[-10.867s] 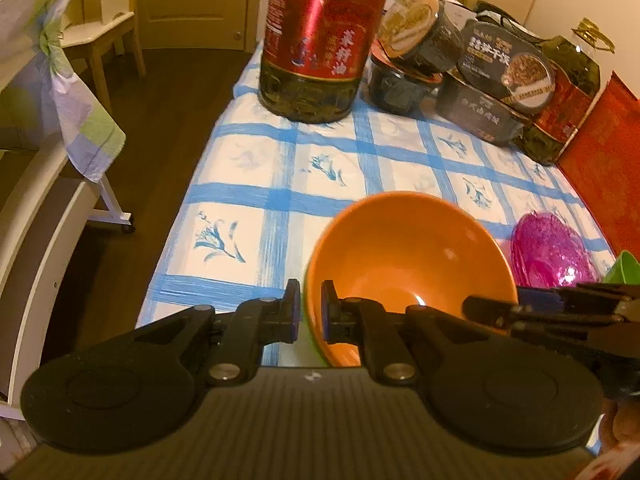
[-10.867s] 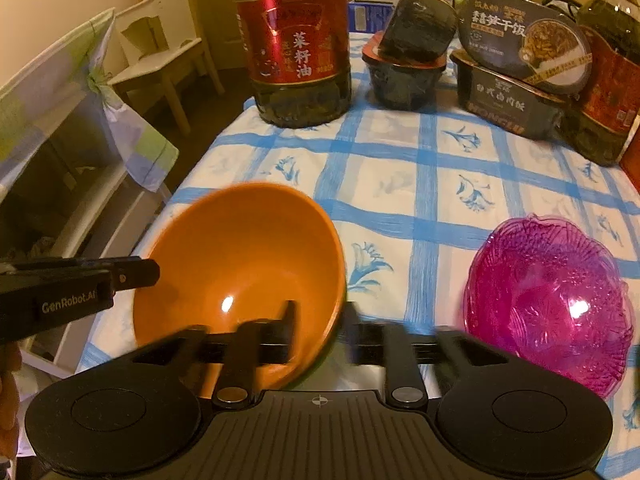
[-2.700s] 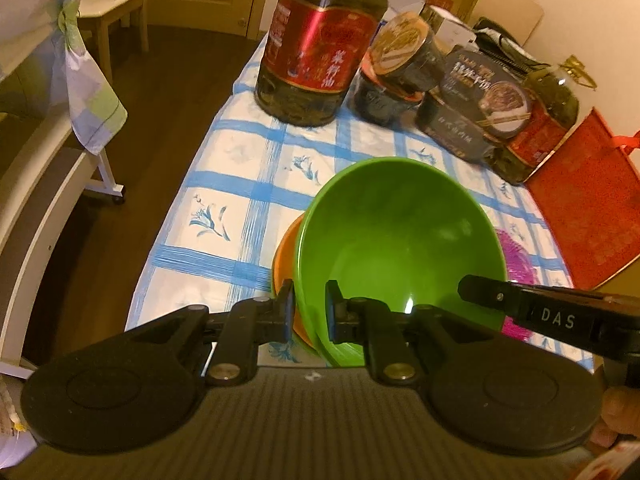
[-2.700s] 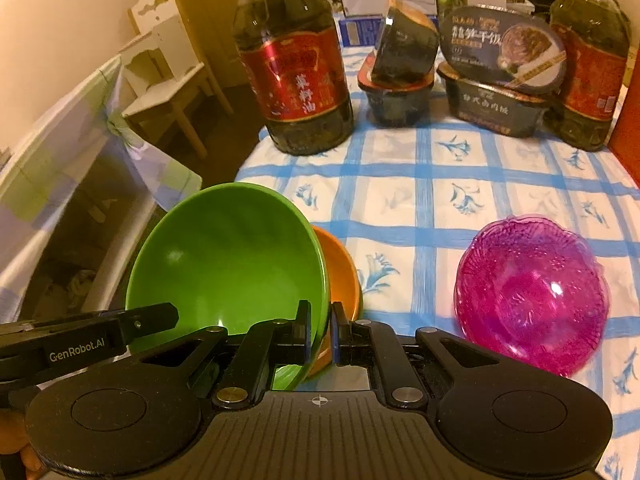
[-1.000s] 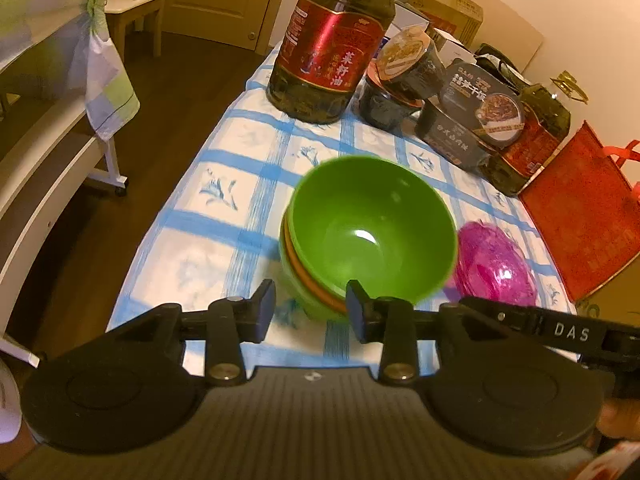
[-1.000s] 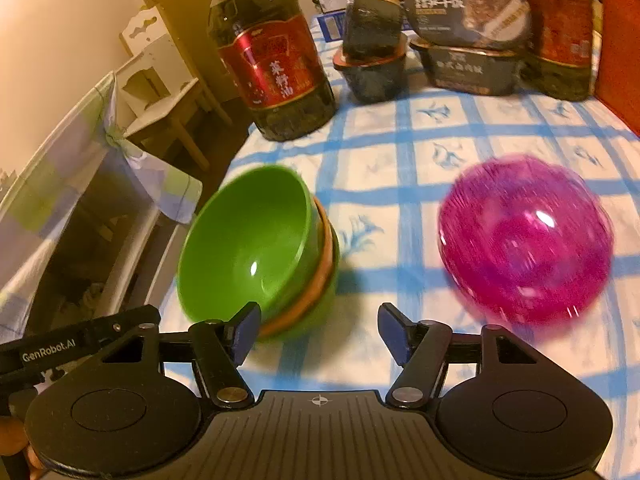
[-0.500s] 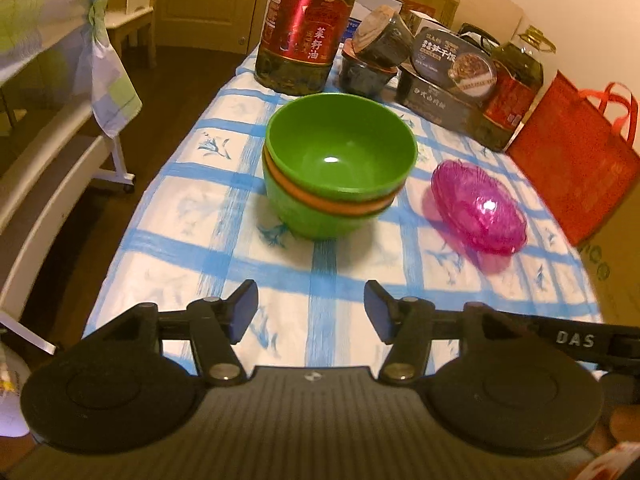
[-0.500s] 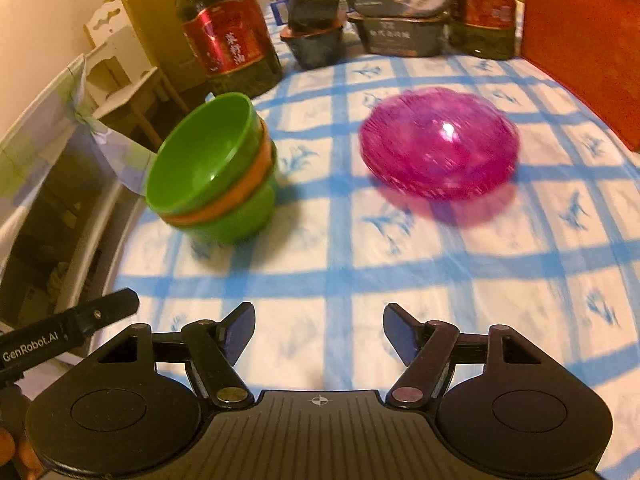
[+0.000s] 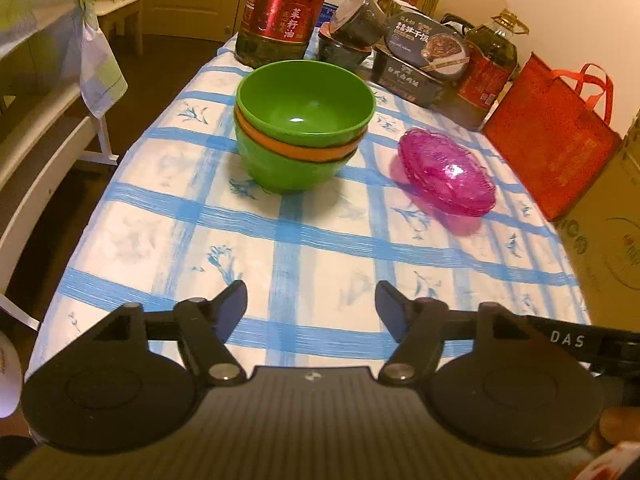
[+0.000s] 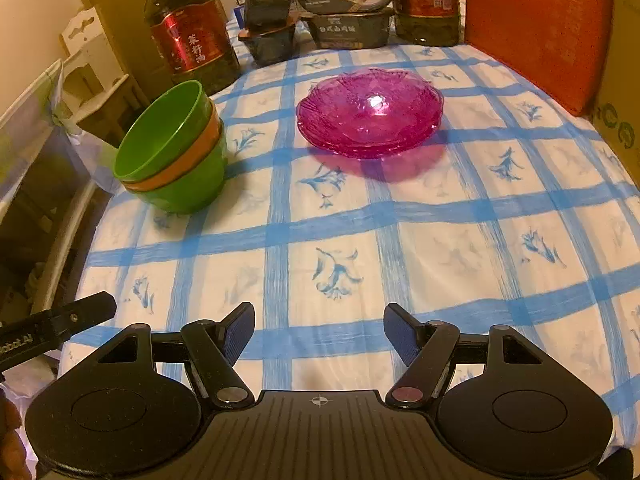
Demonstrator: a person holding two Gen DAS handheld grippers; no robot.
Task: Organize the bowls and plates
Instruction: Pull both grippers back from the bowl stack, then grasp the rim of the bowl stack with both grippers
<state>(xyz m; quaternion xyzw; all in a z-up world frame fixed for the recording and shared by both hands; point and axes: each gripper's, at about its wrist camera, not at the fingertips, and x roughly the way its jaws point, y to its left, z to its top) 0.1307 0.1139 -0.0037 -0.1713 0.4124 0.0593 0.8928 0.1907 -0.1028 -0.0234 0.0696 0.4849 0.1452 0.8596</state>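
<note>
With 3 bowls (image 9: 304, 120) nested beside the pink plates (image 10: 370, 114) on the tablecloth (image 10: 460, 240) (stack looks finished), both the left gripper (image 9: 311, 306) and right gripper (image 10: 319, 330) hang wide and empty, best kept clear.

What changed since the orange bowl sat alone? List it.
A green bowl now sits nested in the orange bowl, atop another green one. Left gripper and right gripper let go, opened, pulled back. Pink glass plates and oil bottle stayed.

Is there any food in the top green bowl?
Empty: the top green bowl shows only bare green inside with a light glint.
</note>
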